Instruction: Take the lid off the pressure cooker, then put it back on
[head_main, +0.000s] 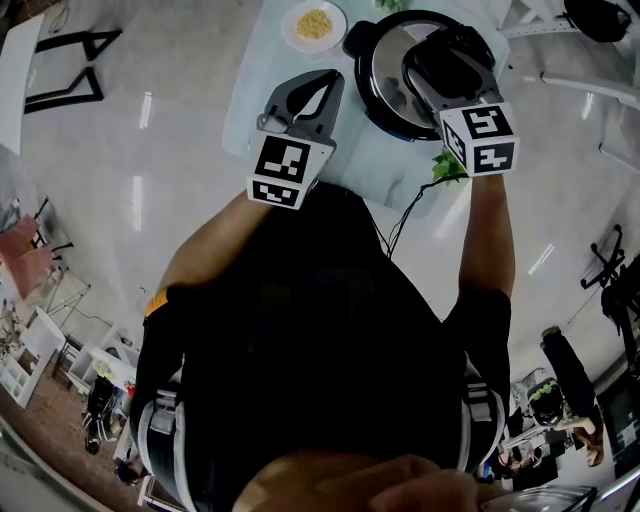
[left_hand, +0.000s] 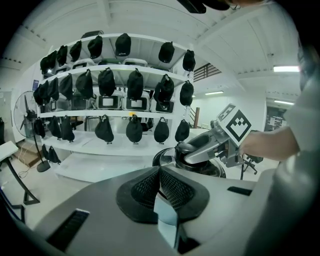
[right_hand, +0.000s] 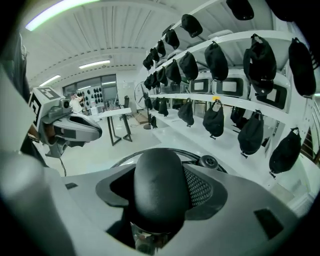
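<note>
The pressure cooker (head_main: 385, 75) stands at the far side of a pale glass table (head_main: 250, 115), with its steel lid (head_main: 380, 60) on it. My right gripper (head_main: 452, 52) reaches down over the lid, jaws wide and shut on the fat black lid handle (right_hand: 157, 180), which fills the gap between them; the meshed pad (right_hand: 200, 187) lies against its right side. The lid's rim and a small black valve (right_hand: 208, 161) show behind the handle. My left gripper (head_main: 322, 85) hangs to the cooker's left over the table, shut and empty, pads meeting at the tips (left_hand: 160, 172).
A white bowl of yellow food (head_main: 314, 25) sits at the table's far edge, left of the cooker. Green leaves (head_main: 447, 168) and a black cable (head_main: 405, 215) lie at the near edge. White shelves hung with black bags (left_hand: 120, 90) stand beyond the table.
</note>
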